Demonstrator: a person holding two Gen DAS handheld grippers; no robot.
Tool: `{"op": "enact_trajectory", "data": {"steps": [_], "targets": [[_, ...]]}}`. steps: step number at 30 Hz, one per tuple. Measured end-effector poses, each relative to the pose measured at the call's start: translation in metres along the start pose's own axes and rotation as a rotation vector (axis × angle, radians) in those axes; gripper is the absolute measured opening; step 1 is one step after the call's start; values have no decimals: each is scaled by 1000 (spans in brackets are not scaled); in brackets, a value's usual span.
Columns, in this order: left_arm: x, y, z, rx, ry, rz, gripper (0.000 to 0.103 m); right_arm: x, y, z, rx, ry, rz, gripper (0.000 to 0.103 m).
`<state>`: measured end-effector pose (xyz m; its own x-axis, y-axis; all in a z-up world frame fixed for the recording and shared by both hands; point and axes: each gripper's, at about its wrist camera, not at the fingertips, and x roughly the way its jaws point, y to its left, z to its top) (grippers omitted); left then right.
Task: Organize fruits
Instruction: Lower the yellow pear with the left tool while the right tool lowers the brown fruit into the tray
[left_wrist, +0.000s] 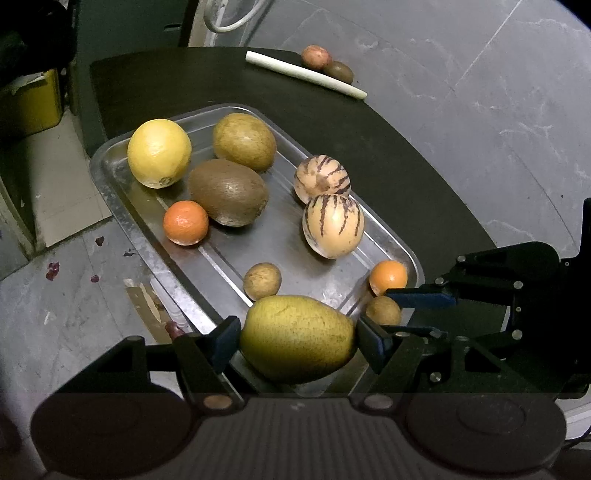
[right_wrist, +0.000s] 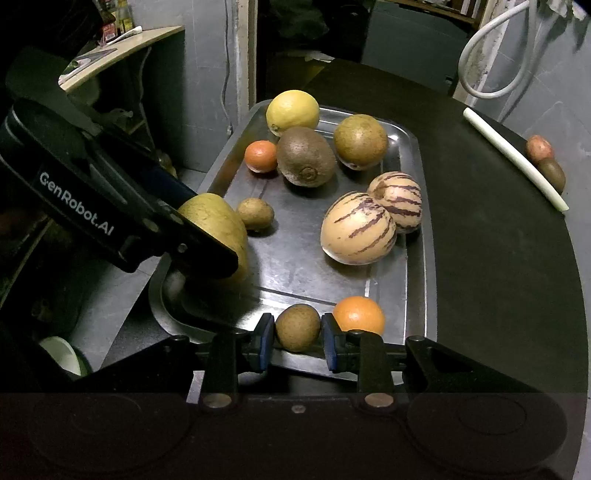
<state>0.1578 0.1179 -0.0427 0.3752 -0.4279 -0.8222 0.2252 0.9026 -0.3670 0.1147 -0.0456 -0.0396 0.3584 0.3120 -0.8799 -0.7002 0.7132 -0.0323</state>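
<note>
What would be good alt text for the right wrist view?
The right gripper has its fingers shut on a small brown fruit at the near edge of a metal tray holding mixed fruit. At left, the left gripper holds a large yellow-green fruit.

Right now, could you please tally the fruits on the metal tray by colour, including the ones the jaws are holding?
On the metal tray:
Yellow: 1
Orange: 2
Striped cream: 2
Fuzzy brown: 1
Green-brown, large: 2
Small tan-brown: 2
Total: 10
</note>
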Motion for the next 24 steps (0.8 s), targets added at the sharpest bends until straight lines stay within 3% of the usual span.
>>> {"op": "enact_trajectory", "data": {"steps": [24], "targets": [[-2,6,2,-24,6,-15,73,2,-6,-3,50,2,-4,44]]}}
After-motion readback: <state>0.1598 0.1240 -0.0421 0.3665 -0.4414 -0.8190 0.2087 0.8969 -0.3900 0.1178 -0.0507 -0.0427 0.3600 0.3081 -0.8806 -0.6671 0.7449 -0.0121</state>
